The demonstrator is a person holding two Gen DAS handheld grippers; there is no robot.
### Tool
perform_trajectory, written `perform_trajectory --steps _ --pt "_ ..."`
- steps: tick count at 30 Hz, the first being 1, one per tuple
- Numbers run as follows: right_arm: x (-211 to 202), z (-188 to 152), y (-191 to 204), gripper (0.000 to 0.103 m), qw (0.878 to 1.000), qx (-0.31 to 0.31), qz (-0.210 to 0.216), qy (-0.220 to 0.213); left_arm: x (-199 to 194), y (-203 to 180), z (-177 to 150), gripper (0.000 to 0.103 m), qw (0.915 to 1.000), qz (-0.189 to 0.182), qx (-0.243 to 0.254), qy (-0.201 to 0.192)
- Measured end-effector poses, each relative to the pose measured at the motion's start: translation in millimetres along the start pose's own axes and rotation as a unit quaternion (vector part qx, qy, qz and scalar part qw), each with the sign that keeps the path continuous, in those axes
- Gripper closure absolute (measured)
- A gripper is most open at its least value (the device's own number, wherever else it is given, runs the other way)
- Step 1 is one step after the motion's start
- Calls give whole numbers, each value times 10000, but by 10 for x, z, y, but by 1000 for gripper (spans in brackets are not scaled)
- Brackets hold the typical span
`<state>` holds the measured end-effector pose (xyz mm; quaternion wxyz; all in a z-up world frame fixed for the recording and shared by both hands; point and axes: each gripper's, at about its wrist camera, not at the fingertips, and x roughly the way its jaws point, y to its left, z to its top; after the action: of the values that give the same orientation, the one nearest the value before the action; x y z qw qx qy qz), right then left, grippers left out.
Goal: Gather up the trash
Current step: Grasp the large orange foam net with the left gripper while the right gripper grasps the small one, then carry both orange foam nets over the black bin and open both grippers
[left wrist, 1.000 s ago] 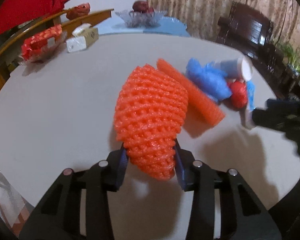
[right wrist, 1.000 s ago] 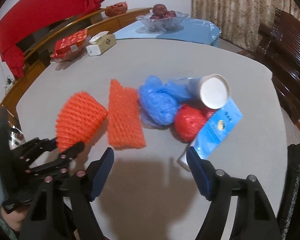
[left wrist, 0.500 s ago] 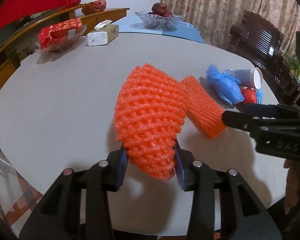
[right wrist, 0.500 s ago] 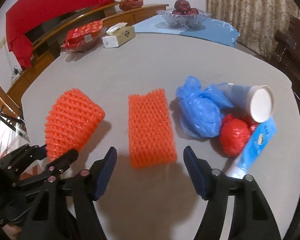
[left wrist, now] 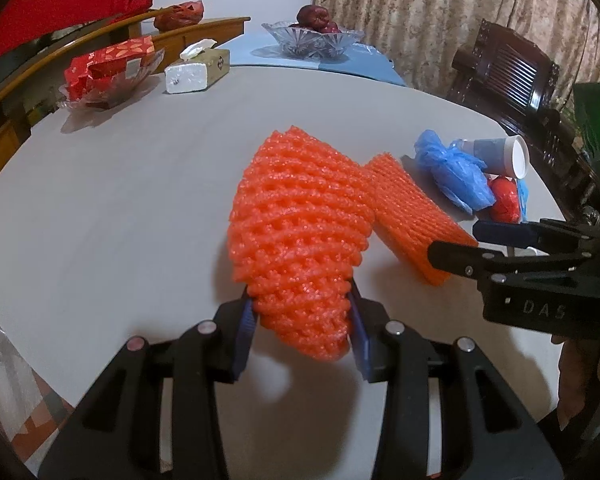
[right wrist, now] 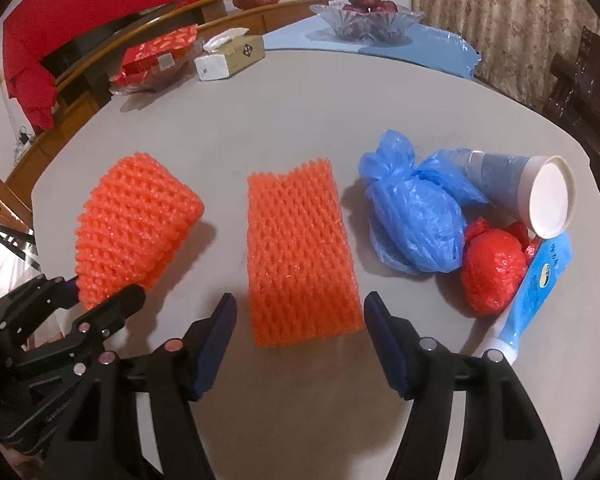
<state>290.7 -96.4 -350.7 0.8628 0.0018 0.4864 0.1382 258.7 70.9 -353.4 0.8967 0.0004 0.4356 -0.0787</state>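
Two orange foam fruit nets are what I am working on. My left hand-held gripper (left wrist: 302, 330) is clenched on the first foam net (left wrist: 300, 236), its blue pads pressing the net's narrow lower end from both sides, and the net stands up from them, flaring wider toward the top. The second foam net (right wrist: 300, 256) lies flat on the grey bench (right wrist: 300, 112), and I take it as my landmark. My right hand-held gripper (right wrist: 300, 340) hangs over its near end with the jaws closing; the net's near edge sits between the two blue pads (right wrist: 388, 344), which do not yet touch it. From the right wrist view the held net (right wrist: 134, 224) sits to the left of the flat one, with bare bench between them. To the right of the flat net lies a knotted blue plastic bag (right wrist: 412, 220), with a paper cup (right wrist: 540, 196) tipped on its side beyond that, open mouth toward me. A small red plastic bag (right wrist: 494, 272) lies just beside the blue one, and a blue tube (right wrist: 536, 292) rests against it. Well behind the flat net, a tissue box (right wrist: 232, 58) and a red packet (right wrist: 156, 58) stand at the bench's far edge, and a glass fruit bowl (right wrist: 368, 18) stands on a blue surface just past it.
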Motion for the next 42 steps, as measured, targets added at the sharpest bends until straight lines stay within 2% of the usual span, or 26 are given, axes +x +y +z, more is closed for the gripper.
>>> perform_trajectory --steps 7,10,11,20,25,30,35,42 --pt "118 -18 47 57 9998 -128 -85 117 27 -3 -17 64 10000 -14 -8 39" --pt "105 -8 54 81 9998 -161 -65 101 28 -2 -18 64 10000 -10 -8 38" --pt "99 -3 54 83 9998 -162 -51 113 26 -3 -15 64 10000 -14 -9 32" --pt "-322 -68 -54 85 9997 -27 -108 -223 -156 -96 0 64 9999 39 100 -125" --pt "-780 -154 -318 85 9983 210 -263 -475 -343 -162 -22 64 9998 66 67 -191" --pt "-1204 -291 -657 85 9960 421 -473 -631 -542 -402 -45 64 9996 3 133 -244" --pt "-1623 -528 -1027 85 9931 640 -671 -725 -737 -880 -48 64 9989 -143 328 -302" --pt "-2161 -966 -1693 85 9858 999 -1090 -791 -865 -1827 -59 64 9951 -531 729 -417"
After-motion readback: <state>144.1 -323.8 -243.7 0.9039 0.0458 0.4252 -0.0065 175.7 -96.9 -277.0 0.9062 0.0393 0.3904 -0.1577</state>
